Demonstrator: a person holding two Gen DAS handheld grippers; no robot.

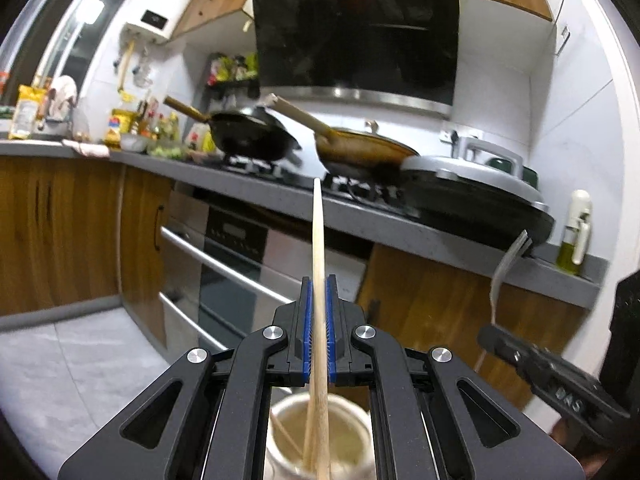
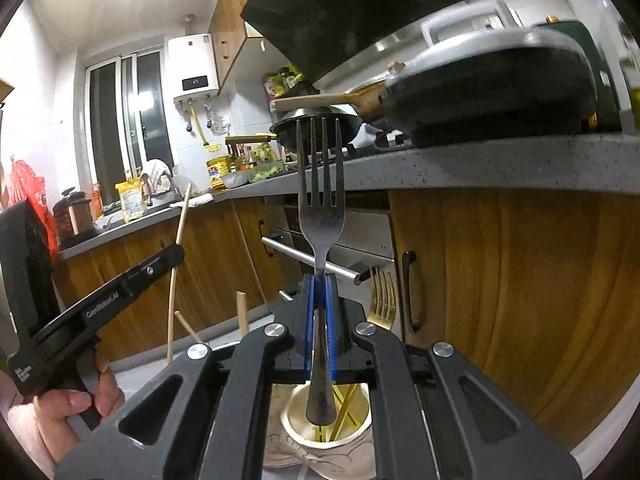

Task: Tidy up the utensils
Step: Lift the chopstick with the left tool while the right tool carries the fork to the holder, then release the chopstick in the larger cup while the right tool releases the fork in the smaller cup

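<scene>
My left gripper (image 1: pixel 319 280) is shut on a pale wooden chopstick (image 1: pixel 317 232) that points up and away past the blue pads. Under it stands a white cup (image 1: pixel 354 406) with more chopsticks inside. My right gripper (image 2: pixel 319 278) is shut on the handle of a silver fork (image 2: pixel 322 208), tines up. Beneath it is a white cup (image 2: pixel 294 420) holding gold utensils, and a gold fork (image 2: pixel 382 300) sticks up beside the gripper. The right wrist view shows the left gripper (image 2: pixel 176 252) with its chopstick (image 2: pixel 180 224). The left wrist view shows the right gripper (image 1: pixel 486 336) at the right.
A grey countertop (image 1: pixel 420 236) runs across with a black wok (image 1: pixel 252 136), a brown pan (image 1: pixel 360 152) and a lidded electric pan (image 1: pixel 476 196). An oil bottle (image 1: pixel 574 236) stands at its right end. Wooden cabinets and an oven (image 1: pixel 224 264) lie below. A hand (image 2: pixel 72 404) grips the left tool.
</scene>
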